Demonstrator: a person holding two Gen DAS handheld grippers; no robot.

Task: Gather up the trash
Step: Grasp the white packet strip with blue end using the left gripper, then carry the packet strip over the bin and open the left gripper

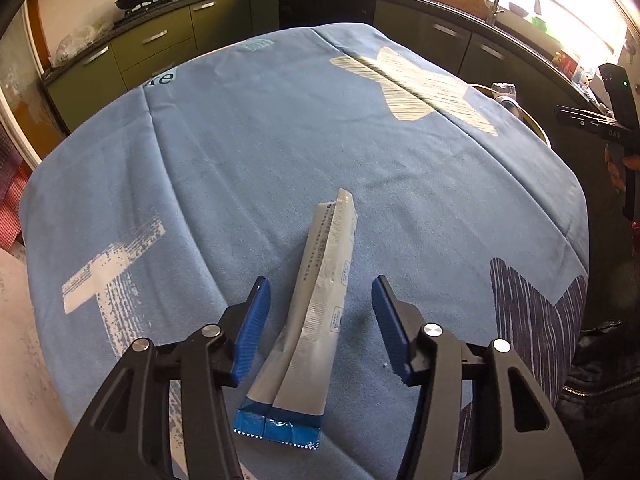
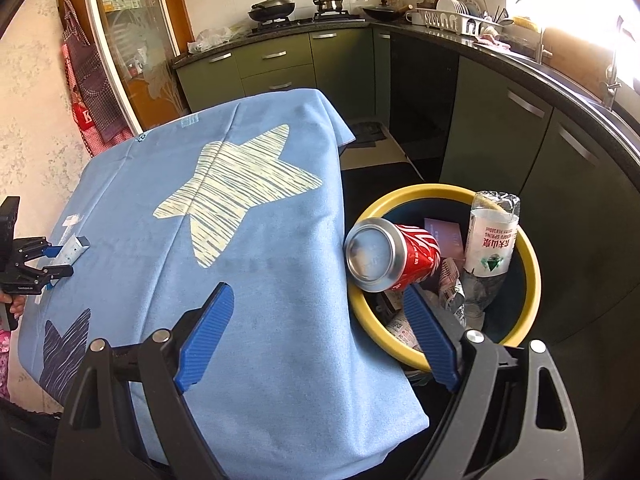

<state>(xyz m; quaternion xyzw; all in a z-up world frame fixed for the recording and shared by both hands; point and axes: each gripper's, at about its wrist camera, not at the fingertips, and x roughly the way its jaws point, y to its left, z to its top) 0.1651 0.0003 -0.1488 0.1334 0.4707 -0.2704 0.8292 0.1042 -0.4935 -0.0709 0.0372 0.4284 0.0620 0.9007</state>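
A long silver wrapper with a blue end (image 1: 316, 312) lies on the blue tablecloth (image 1: 240, 152). My left gripper (image 1: 320, 292) is open, its blue fingers on either side of the wrapper, not touching it. The wrapper also shows at the far left of the right wrist view (image 2: 74, 249), between the left gripper's fingers (image 2: 60, 261). My right gripper (image 2: 316, 300) is open and empty, above the table's edge next to the yellow-rimmed bin (image 2: 532, 280). In the bin lie a red can (image 2: 394, 254), a crushed clear bottle (image 2: 490, 244) and crumpled wrappers.
The cloth-covered table (image 2: 248, 320) fills the middle, with star prints on it. Green kitchen cabinets (image 2: 496, 136) and a dark counter with a stove, pans and a dish rack run behind. The right gripper's body shows at the right edge of the left wrist view (image 1: 616, 120).
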